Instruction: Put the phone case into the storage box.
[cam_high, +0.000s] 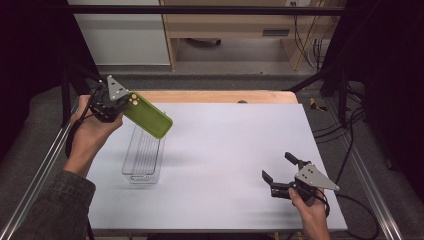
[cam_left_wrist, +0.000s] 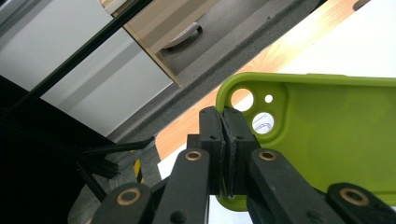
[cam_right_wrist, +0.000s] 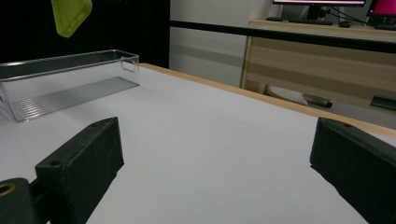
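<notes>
A lime-green phone case (cam_high: 148, 116) hangs in the air above the far end of a clear plastic bin (cam_high: 142, 153). My left gripper (cam_high: 126, 102) is shut on the case's edge near its camera cut-outs. In the left gripper view the jaws pinch the rim of the case (cam_left_wrist: 336, 140) beside the cut-outs. My right gripper (cam_high: 280, 167) rests low over the near right of the table, open with nothing between its jaws. From the right gripper view the bin (cam_right_wrist: 70, 84) lies far left, with the case's corner (cam_right_wrist: 71, 16) hanging above it.
A white mat (cam_high: 225, 150) covers the table, with a wooden edge (cam_high: 215, 96) at the far side. Dark frame rails run down the left and right sides. Wooden furniture (cam_high: 235, 30) stands beyond the table, and cables lie on the floor at right.
</notes>
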